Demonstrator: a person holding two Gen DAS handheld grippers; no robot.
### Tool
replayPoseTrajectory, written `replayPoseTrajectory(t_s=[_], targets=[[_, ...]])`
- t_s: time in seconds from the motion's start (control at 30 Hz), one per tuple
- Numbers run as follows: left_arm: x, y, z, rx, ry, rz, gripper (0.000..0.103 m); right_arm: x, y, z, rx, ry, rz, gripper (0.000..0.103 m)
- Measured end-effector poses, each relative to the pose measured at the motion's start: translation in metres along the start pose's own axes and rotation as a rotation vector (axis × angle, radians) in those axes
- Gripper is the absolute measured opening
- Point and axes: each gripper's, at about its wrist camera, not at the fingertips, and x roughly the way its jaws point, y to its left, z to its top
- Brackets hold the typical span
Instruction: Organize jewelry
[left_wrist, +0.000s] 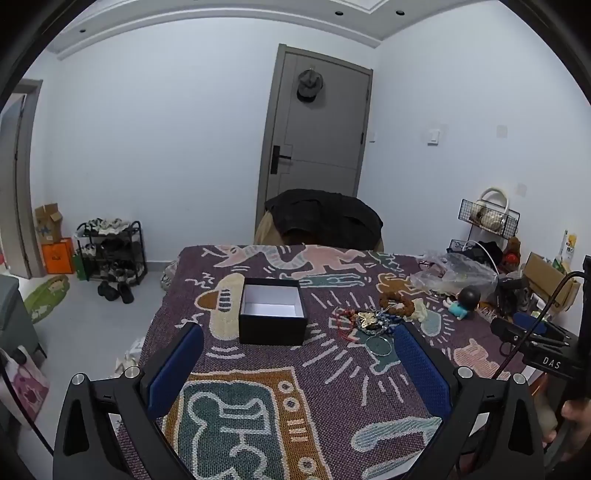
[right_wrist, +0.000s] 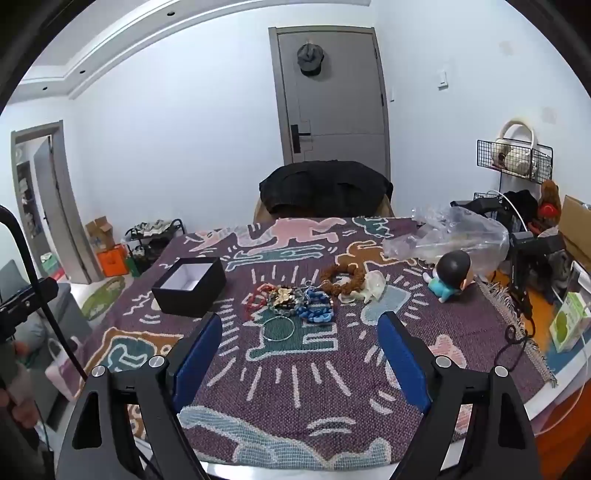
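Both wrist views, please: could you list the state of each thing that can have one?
Black box: open, lidless, empty.
Jewelry pile: loose on the blanket, outside the box.
Silver bangle: lying flat, apart from the box.
Door: closed.
Left gripper: open, holding nothing.
Right gripper: open, holding nothing.

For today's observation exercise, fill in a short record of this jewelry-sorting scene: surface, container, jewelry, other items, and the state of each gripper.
surface: patterned woven cloth over the table
container: black box, lid off, white inside, nothing seen in it
jewelry: pile of red, gold and blue pieces beside the box; thin silver bangle at its near edge; brown bead bracelet behind
other items: blue doll, clear plastic bag
left gripper: open, holding nothing
right gripper: open, holding nothing
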Motion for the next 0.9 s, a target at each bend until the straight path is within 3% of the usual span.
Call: replayPoseTrajectory(t_s=[0.9], targets=[[-0.0041,-0.0007,0.0007,0.005,-0.001,-0.003,0.103,-0.0032,-0.0032,0.0027,0.011,-0.010,-0.001,0.086]])
